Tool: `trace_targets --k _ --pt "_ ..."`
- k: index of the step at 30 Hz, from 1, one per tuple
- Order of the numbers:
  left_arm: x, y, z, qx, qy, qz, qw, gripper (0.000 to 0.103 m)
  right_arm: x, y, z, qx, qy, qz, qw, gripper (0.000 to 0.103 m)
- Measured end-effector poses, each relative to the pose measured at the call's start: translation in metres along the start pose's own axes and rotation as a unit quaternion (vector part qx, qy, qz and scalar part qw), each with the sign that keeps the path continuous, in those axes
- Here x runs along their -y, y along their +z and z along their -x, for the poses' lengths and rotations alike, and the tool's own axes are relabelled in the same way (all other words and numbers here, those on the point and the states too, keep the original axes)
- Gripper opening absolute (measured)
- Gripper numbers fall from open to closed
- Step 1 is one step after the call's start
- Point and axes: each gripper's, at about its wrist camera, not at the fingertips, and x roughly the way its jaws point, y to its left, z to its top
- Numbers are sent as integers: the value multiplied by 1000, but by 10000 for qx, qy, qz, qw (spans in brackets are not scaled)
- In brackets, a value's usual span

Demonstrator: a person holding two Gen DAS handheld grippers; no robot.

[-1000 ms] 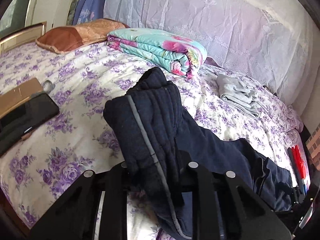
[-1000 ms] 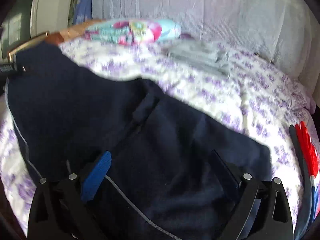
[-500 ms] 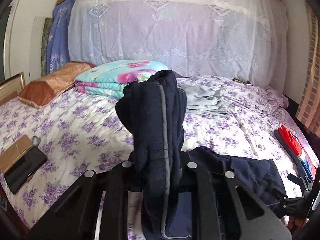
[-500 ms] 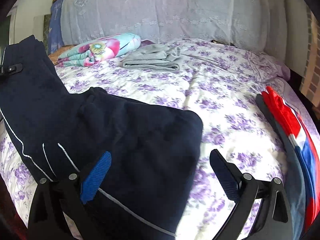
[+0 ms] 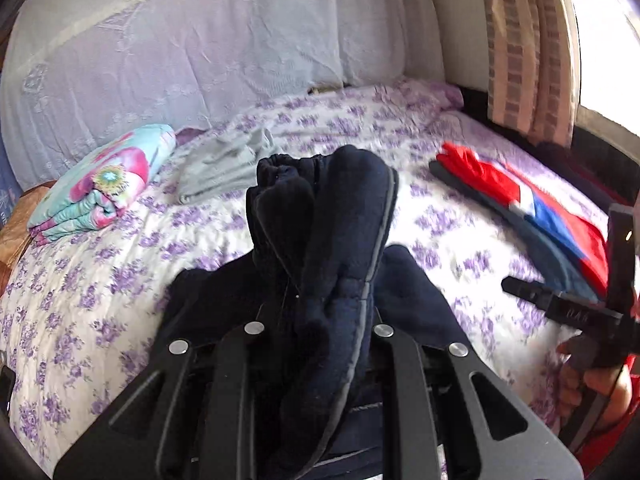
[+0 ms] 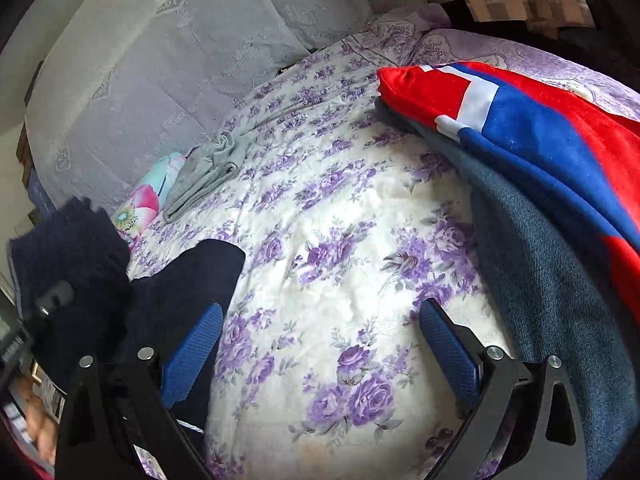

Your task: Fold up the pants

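Navy pants (image 5: 320, 240) bunch upright, clamped in the left gripper (image 5: 316, 332) over the bed (image 5: 100, 280). Right gripper (image 6: 320, 344) jaws stand apart over bare floral sheet, between the pants' edge and a red-blue blanket (image 6: 540, 128).

Count of what lies on my bed, item by item

I see one pair of navy pants (image 5: 320, 248), one grey folded garment (image 5: 224, 164) at eleven o'clock, one floral folded quilt (image 5: 100, 184) at ten o'clock, and one red-and-blue garment (image 5: 532, 200) at two o'clock.

floral bed (image 6: 340, 248), perhaps curtained window (image 5: 528, 40)
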Motion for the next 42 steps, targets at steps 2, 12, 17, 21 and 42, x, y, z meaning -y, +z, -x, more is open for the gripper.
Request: trace_targets --k 2,12,17,21,42 --pt "13 -12 -15 -147 36 -160 9998 17 -3 -1 -3 -68 40 53 10000 99" --pt "28 11 1 202 37 -210 9996 17 1 0 -6 -119 188 -61 9997 99" --pt "59 -9 -22 -138 2 -751 9971 18 2 0 -9 -189 200 -84 9996 99" --pt "74 -19 -22 -80 -133 -1204 9926 67 2 1 -10 -198 233 -97 9995 99" --pt "-50 3 -28 34 -635 220 9977 99 4 2 -12 -233 227 -130 9994 99"
